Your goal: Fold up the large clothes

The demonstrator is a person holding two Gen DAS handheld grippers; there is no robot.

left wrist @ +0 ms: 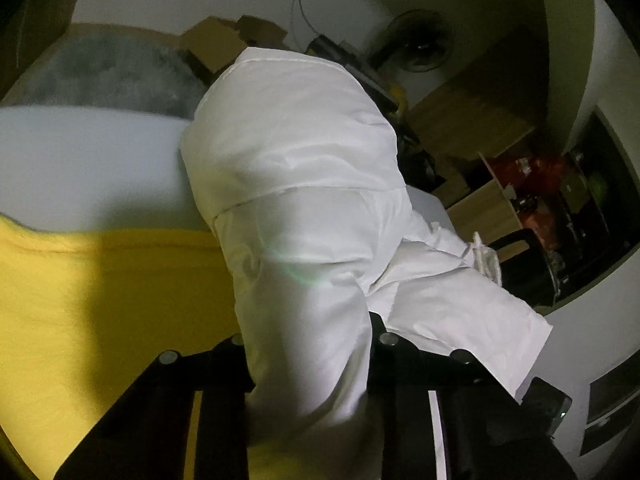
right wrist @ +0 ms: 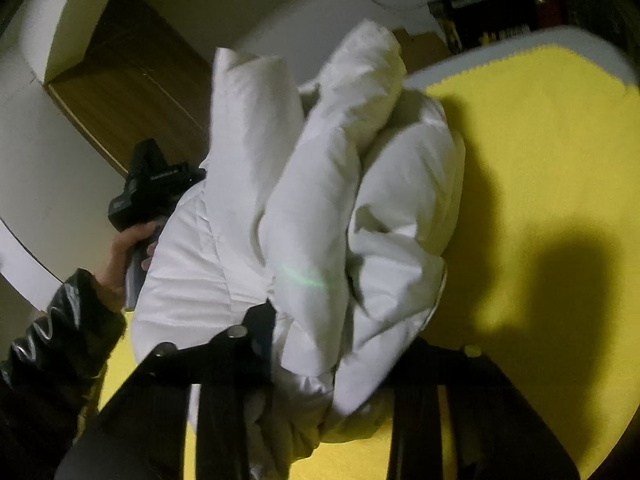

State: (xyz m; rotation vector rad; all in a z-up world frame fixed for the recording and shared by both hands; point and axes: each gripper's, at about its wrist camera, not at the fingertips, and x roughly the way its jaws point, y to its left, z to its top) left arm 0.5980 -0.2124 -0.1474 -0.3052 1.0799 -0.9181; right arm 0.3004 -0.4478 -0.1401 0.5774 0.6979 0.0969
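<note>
White puffer jacket [right wrist: 320, 216] sits bunched and lifted above the yellow sheet [right wrist: 540, 160], each gripper pinching a thick wad of it. Nearest, at 6 o'clock in the right wrist view, the right gripper [right wrist: 320, 364] has its jaws clamped on padded fabric; the left gripper [left wrist: 308, 360] does the same in its own view. Farther out at 9 o'clock, the left hand [right wrist: 128, 248] grips its handle. Judging by the rumpled bundle, folding is barely begun — no neat fold shows, and laying flat remains.
</note>
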